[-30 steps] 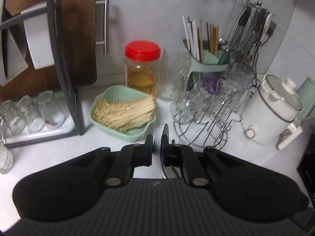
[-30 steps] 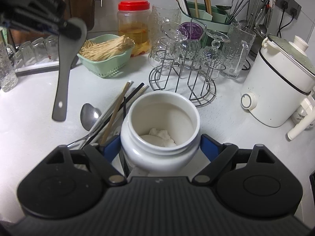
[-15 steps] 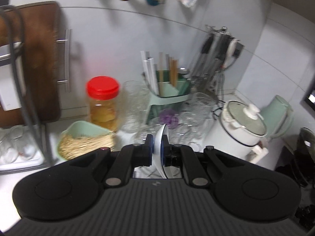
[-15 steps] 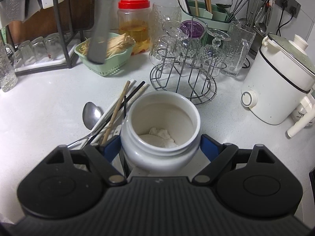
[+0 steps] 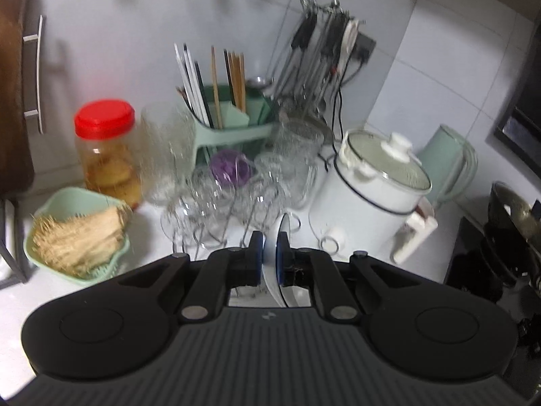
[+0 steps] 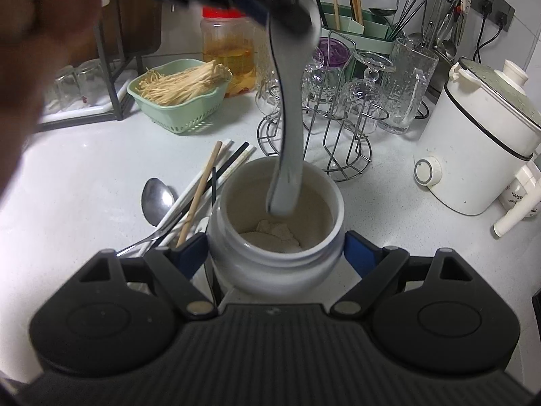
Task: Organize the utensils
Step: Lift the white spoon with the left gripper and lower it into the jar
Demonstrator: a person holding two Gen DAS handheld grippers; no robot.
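The white counter (image 6: 84, 176) is lying bare and roomy to the left of the white jar (image 6: 275, 237), crowded behind it by the wire glass rack (image 6: 338, 125) and, to its right, the white cooker (image 6: 473, 142). The right gripper (image 6: 275, 253) is clamping the jar's sides – blue pads pressing both flanks. Chopsticks (image 6: 209, 189) and a metal spoon (image 6: 157, 199) are lying loose just left of the jar, touching its wall. The left gripper (image 5: 269, 257) is pinching a ceramic spoon (image 6: 289, 142) by its bowl – the handle is hanging down inside the jar's rim.
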